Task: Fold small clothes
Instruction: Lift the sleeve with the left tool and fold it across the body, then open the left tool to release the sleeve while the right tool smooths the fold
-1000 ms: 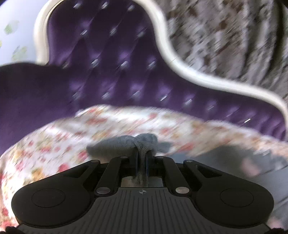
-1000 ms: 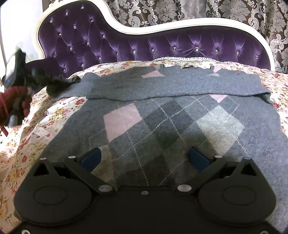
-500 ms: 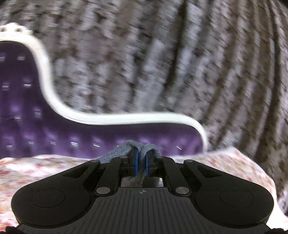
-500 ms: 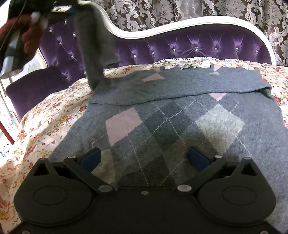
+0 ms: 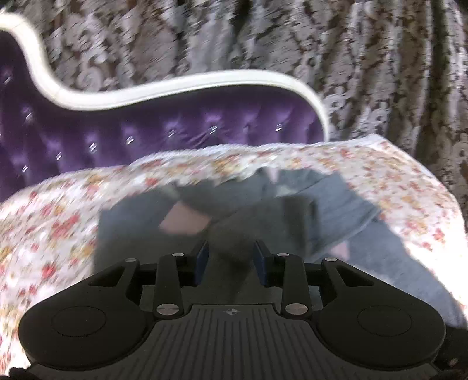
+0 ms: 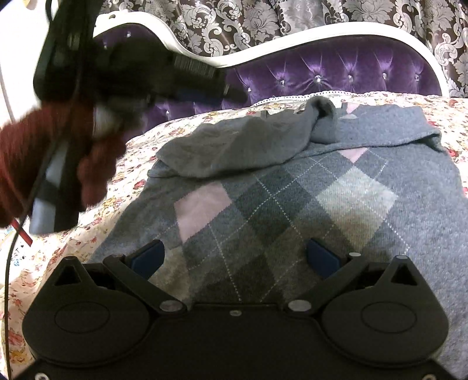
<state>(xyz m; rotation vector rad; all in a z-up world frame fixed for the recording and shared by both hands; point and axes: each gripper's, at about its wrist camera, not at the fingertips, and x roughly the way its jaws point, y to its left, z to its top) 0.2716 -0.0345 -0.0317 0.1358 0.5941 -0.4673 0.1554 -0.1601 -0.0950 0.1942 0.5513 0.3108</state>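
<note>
A grey argyle sweater (image 6: 292, 204) with pink and pale diamonds lies flat on the floral bedspread (image 6: 122, 166). Its left sleeve (image 6: 234, 146) lies folded across the chest, rumpled near the collar. My right gripper (image 6: 234, 254) is open and empty, low over the sweater's hem. My left gripper (image 5: 231, 257) is open and empty above the sweater (image 5: 263, 210); it also shows in the right wrist view (image 6: 234, 93), held high at the upper left by a hand in a dark red glove (image 6: 93, 163).
A purple tufted headboard (image 6: 336, 73) with a white frame stands behind the bed, with patterned curtains (image 6: 263, 20) behind it. The bedspread's left edge (image 6: 17, 263) drops off beside the sweater.
My left gripper carried the sleeve up and over the sweater, then opened and let it go; the sleeve now lies across the chest. My right gripper stayed put.
</note>
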